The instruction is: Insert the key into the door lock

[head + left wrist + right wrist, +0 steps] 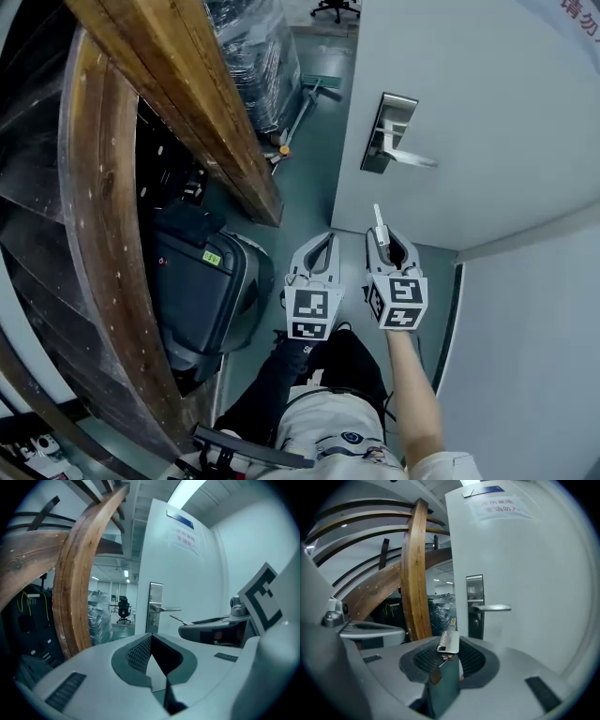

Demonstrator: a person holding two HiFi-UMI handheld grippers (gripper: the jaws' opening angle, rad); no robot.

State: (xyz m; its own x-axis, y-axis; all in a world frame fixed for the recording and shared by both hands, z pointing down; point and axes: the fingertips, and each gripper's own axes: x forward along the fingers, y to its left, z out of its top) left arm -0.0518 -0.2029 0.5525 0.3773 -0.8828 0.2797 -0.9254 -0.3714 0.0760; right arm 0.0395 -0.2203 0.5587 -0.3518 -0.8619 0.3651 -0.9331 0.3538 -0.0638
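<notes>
The white door (487, 103) stands ahead on the right, with a steel lock plate (386, 131) and a lever handle (412, 159). My right gripper (382, 236) is shut on a silver key (379, 221) whose blade points toward the door and is still well short of it. In the right gripper view the key (449, 641) sticks out between the pads, with the lock plate (475, 606) beyond it. My left gripper (326, 240) hangs beside the right one, its jaws together and nothing in them. The left gripper view shows the lock plate (154, 606) far ahead.
A big curved wooden structure (103, 234) fills the left. A dark hard case (202, 291) stands on the floor below it. Plastic-wrapped goods (248, 56) and a long-handled mop (305, 103) lie farther along the open doorway. The person's legs are below the grippers.
</notes>
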